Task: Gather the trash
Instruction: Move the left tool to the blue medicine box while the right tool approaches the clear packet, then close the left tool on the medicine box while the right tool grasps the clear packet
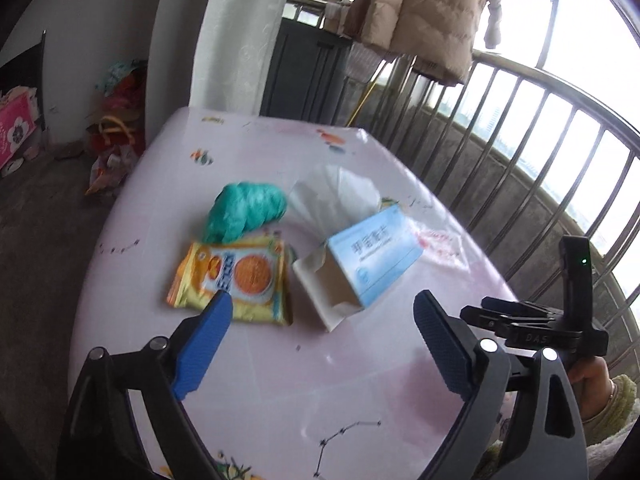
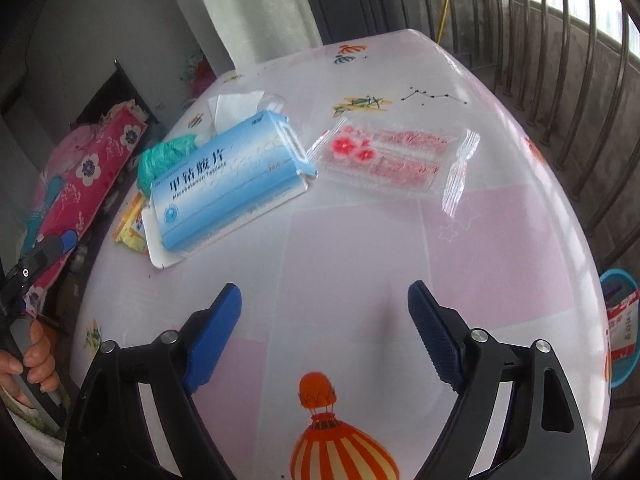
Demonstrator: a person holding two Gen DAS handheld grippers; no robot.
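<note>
On the pink table (image 1: 280,380) lie a yellow biscuit wrapper (image 1: 236,276), a crumpled teal bag (image 1: 246,210), an open blue-and-white medicine box (image 1: 360,264), a white tissue (image 1: 340,188) and a clear wrapper with red flowers (image 2: 392,156). My left gripper (image 1: 324,308) is open and empty, just short of the yellow wrapper and the box. My right gripper (image 2: 324,300) is open and empty over bare table, below the box (image 2: 228,184) and the clear wrapper. The teal bag (image 2: 168,156) and the yellow wrapper (image 2: 132,228) peek out behind the box.
A metal railing (image 1: 520,152) runs along the table's far right. A blue bin (image 2: 620,328) with wrappers stands on the floor at the right. Bags and clutter (image 1: 116,128) lie on the floor at the left. The other gripper's body (image 1: 560,312) shows at the right.
</note>
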